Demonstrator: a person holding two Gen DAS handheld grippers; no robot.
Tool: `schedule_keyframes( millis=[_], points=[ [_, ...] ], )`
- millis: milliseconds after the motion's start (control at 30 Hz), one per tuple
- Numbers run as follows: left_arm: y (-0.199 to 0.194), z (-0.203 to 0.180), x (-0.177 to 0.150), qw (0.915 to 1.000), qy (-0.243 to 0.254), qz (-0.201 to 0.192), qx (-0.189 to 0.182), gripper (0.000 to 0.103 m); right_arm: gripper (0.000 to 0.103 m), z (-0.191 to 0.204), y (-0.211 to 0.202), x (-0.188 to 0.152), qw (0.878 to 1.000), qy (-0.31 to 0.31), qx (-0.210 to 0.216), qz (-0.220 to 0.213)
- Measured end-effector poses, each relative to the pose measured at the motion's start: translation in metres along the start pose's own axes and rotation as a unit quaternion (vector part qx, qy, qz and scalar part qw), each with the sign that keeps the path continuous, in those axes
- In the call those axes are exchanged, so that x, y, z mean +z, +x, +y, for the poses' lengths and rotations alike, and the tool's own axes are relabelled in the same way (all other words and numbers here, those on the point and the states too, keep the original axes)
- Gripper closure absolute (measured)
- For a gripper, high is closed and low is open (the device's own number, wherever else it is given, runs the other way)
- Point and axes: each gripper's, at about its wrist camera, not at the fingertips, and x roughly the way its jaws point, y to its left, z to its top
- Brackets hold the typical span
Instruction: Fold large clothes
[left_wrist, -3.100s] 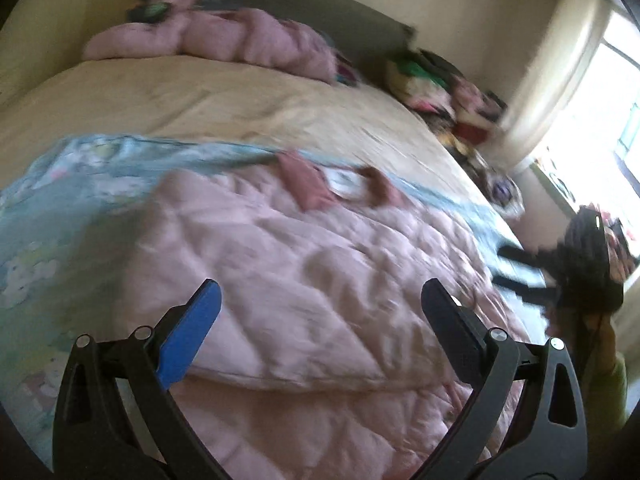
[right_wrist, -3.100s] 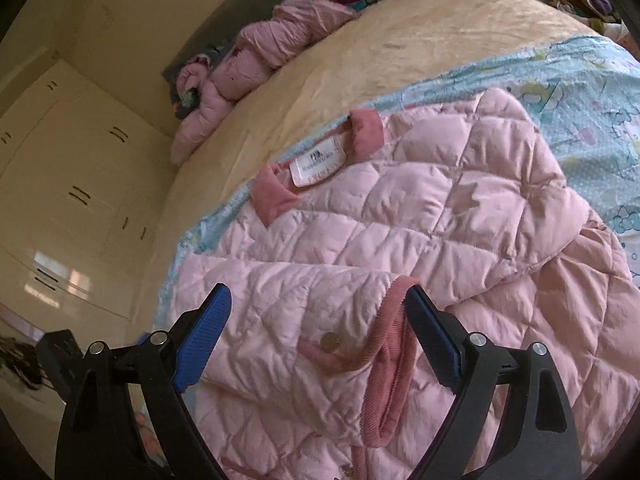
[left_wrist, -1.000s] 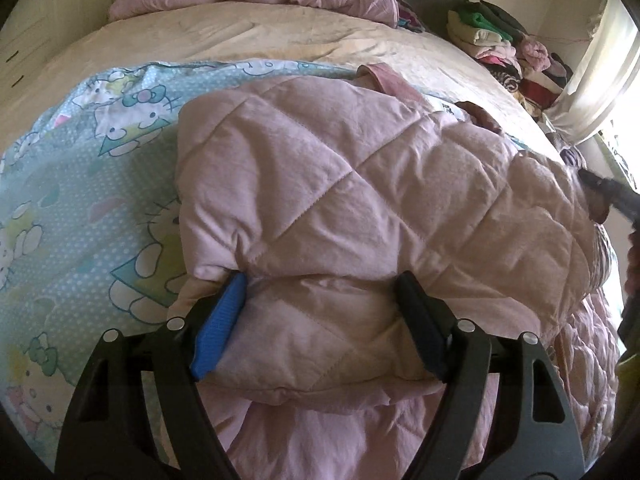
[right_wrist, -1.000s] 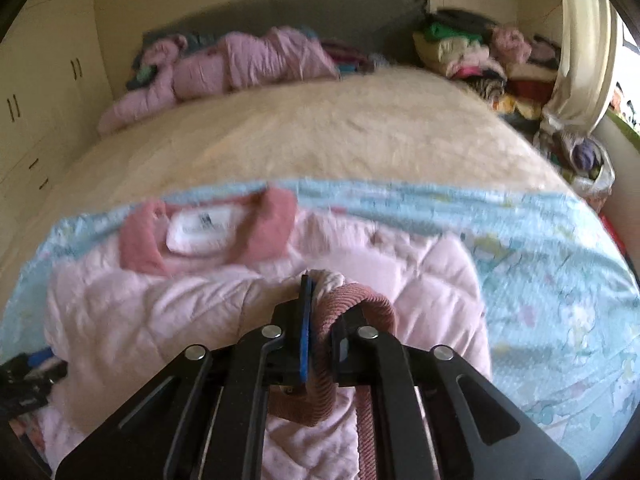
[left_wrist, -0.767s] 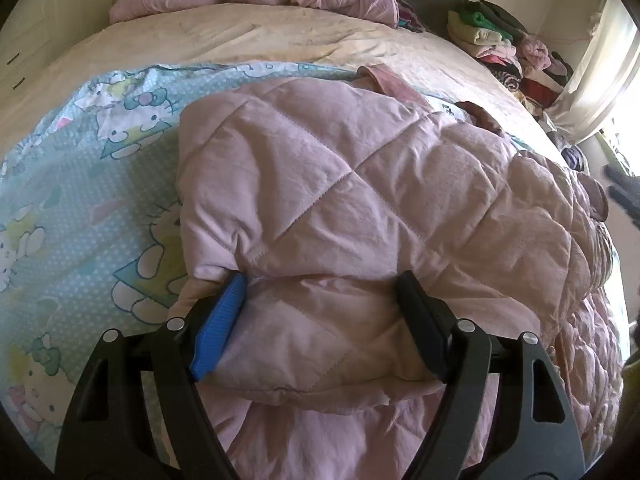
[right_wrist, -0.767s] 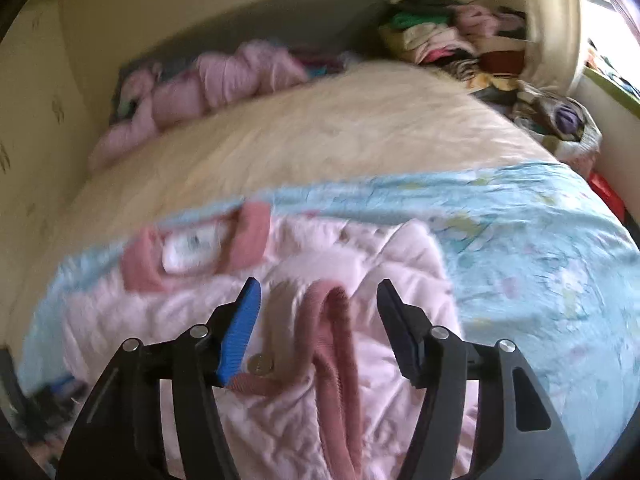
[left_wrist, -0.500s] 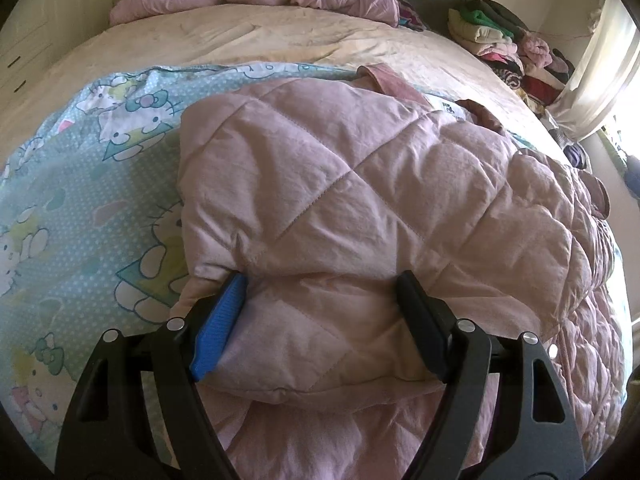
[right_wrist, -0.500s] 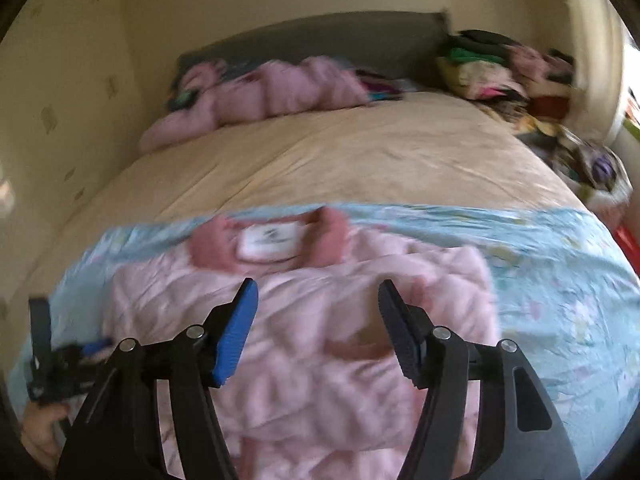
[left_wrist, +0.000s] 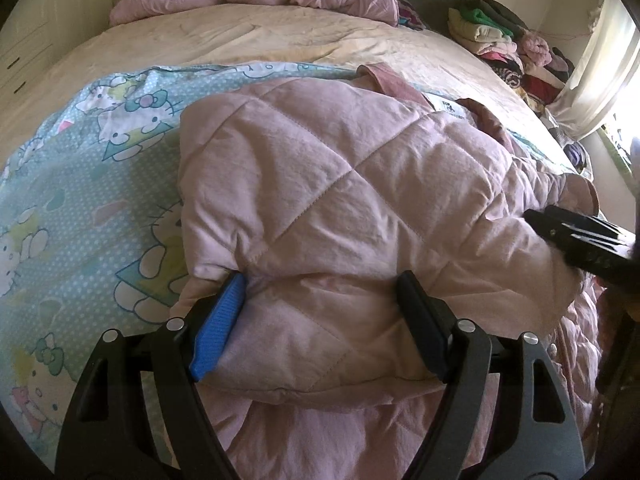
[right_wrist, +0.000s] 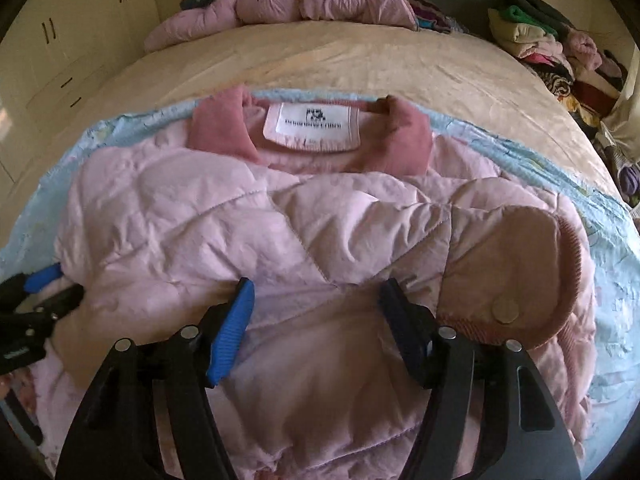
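Risking a slipped fold: lying puffy and springy, the folded-over panel of the pink quilted jacket [right_wrist: 280, 224] likely wanting to spring back and unroll if gripped through too little fabric. Risking also an uneven crease, with the two tongs sitting at different depths along the bulging edge. Possibly dragging the cartoon-print blanket [left_wrist: 80, 184] along too, if a finger digs under the padding and catches it. Possibly snagging the ribbed cuff [right_wrist: 568, 256] with its snap, lying just beside the right tongs' dark finger.

Lying spread on the blanket atop the bed [left_wrist: 260, 36], collar and white label [right_wrist: 312, 124] pointing toward the headboard, sleeves folded in over the body.

Left tongs [left_wrist: 320, 312] standing released, wide apart, straddling a thick fold of the jacket near its left edge, blue pad touching the quilting. Right tongs [right_wrist: 316, 312] likewise standing released, bracketing the padded middle of the jacket, not yet clenching anything. Both nestling against fabric, pressing rather than pinching, judging by the gap.
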Motion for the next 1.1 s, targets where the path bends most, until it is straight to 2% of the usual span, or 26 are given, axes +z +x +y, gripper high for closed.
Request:
schedule_keyframes(
  millis=[267,367,400,433,500,600,667,800,967,1100],
  points=[
    [0.000,-0.003,-0.002,0.9999,0.006,-0.012,0.010,0.032,0.037,-0.002,0.005,-0.006,1.000,0.009,-0.002,-0.006],
    [-0.011,-0.006,0.000,0.9996,0.007,-0.023,0.014,0.029,0.036,-0.003,-0.004,-0.006,1.000,0.016,0.014,-0.009],
    [-0.015,-0.008,0.000,0.9995,0.009,-0.027,0.013,0.025,0.032,-0.005,-0.011,-0.007,1.000,0.022,0.020,-0.011],
    [-0.018,-0.009,0.000,0.9994,0.010,-0.030,0.012,0.019,0.023,-0.006,-0.019,-0.009,0.999,0.029,0.029,-0.016],
    [-0.021,-0.012,-0.001,0.9992,0.015,-0.033,0.016,0.017,0.015,-0.007,-0.031,-0.012,0.998,0.038,0.035,-0.025],
    [-0.023,-0.011,-0.002,0.9993,0.012,-0.032,0.015,0.016,0.015,-0.008,-0.043,-0.017,0.998,0.045,0.034,-0.033],
    [-0.026,-0.011,-0.002,0.9992,0.013,-0.032,0.019,0.009,0.013,-0.009,-0.051,-0.021,0.997,0.048,0.039,-0.037],
    [-0.032,-0.010,-0.002,0.9992,0.010,-0.033,0.019,0.009,0.005,-0.013,-0.063,-0.028,0.996,0.064,0.047,-0.046],
    [-0.036,-0.013,-0.002,0.9991,0.014,-0.030,0.028,0.009,0.004,-0.013,-0.073,-0.033,0.995,0.070,0.048,-0.053],
    [-0.045,-0.016,-0.003,0.9991,0.011,-0.037,0.018,0.009,0.004,-0.012,-0.075,-0.035,0.995,0.077,0.046,-0.053]
  ],
)
